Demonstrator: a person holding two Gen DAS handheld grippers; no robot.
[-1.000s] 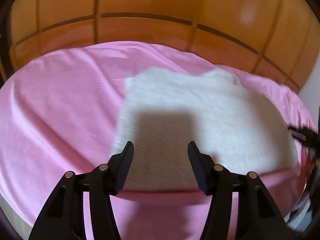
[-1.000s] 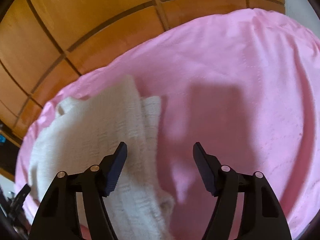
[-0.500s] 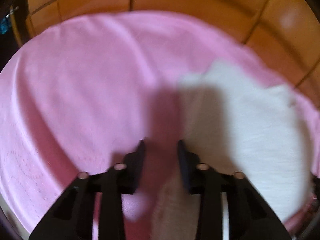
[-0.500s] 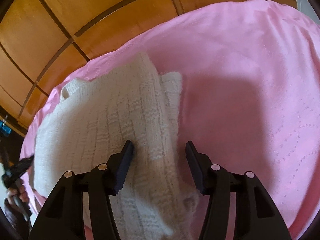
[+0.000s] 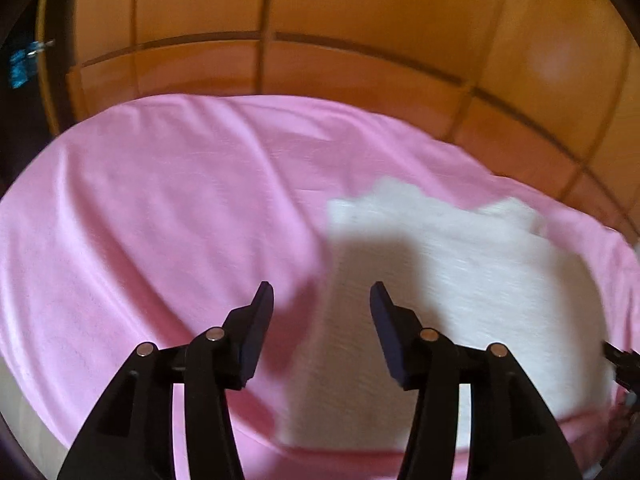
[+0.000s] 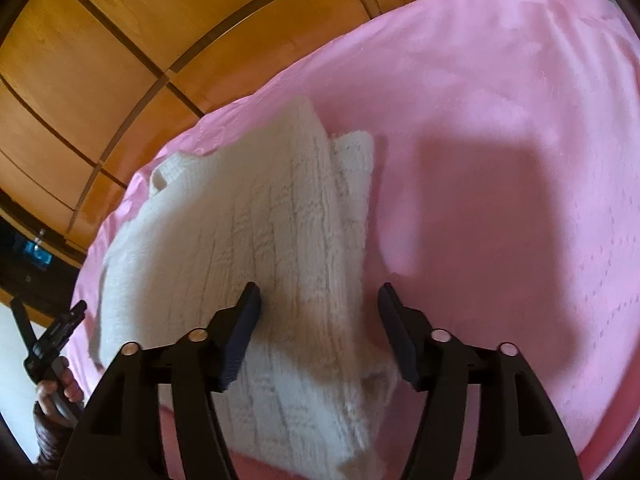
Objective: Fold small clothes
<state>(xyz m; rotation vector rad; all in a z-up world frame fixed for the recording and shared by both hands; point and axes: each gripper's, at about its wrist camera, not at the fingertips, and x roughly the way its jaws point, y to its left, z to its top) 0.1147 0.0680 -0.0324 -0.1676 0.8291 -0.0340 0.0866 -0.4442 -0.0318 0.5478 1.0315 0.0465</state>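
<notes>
A white knitted garment [image 5: 460, 292] lies partly folded on a pink sheet [image 5: 160, 220]. In the right wrist view the garment [image 6: 256, 264] shows a ribbed layer folded over a narrower strip on its right side. My left gripper [image 5: 322, 300] is open and empty, above the garment's left edge. My right gripper [image 6: 319, 300] is open and empty, above the garment's near right corner. The left gripper also shows at the far left of the right wrist view [image 6: 52, 336], held by a hand.
A wooden panelled headboard [image 5: 360, 60] rises behind the pink sheet; it also shows in the right wrist view [image 6: 120, 60]. The sheet [image 6: 500, 160] stretches wide to the right of the garment. A dark area lies at the far left [image 5: 20, 80].
My left gripper opened wider and pulled back and up from the garment's left edge. My right gripper opened a little wider and stayed over the right edge.
</notes>
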